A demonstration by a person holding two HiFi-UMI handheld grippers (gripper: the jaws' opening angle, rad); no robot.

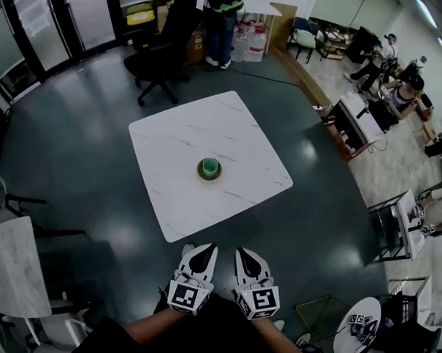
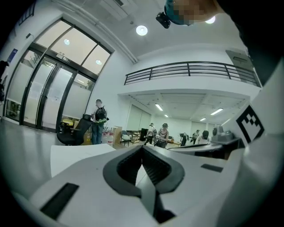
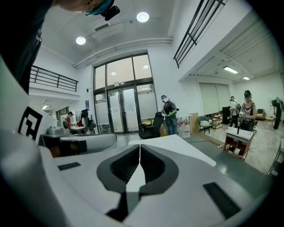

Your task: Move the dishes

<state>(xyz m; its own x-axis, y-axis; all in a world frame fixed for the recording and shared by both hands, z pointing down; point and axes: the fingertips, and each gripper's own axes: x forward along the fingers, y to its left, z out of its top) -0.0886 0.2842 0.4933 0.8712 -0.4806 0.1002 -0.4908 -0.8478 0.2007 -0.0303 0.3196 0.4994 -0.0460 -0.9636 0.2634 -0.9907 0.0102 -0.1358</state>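
Note:
A green cup (image 1: 209, 166) stands on a brown saucer (image 1: 209, 174) near the middle of a white marble table (image 1: 175, 137). Both grippers are held low in front of the person, short of the table's near edge. My left gripper (image 1: 204, 250) is shut with nothing in it, and its jaws meet at the tips in the left gripper view (image 2: 142, 146). My right gripper (image 1: 241, 252) is also shut and empty, its jaws touching in the right gripper view (image 3: 140, 145). The dishes are hidden behind the jaws in both gripper views.
A black office chair (image 1: 161, 58) stands beyond the table, with a person (image 1: 221, 18) and boxes behind it. A second marble table (image 1: 16, 265) and chairs are at the left. Desks with seated people (image 1: 393, 91) line the right side. A small round table (image 1: 359, 334) sits lower right.

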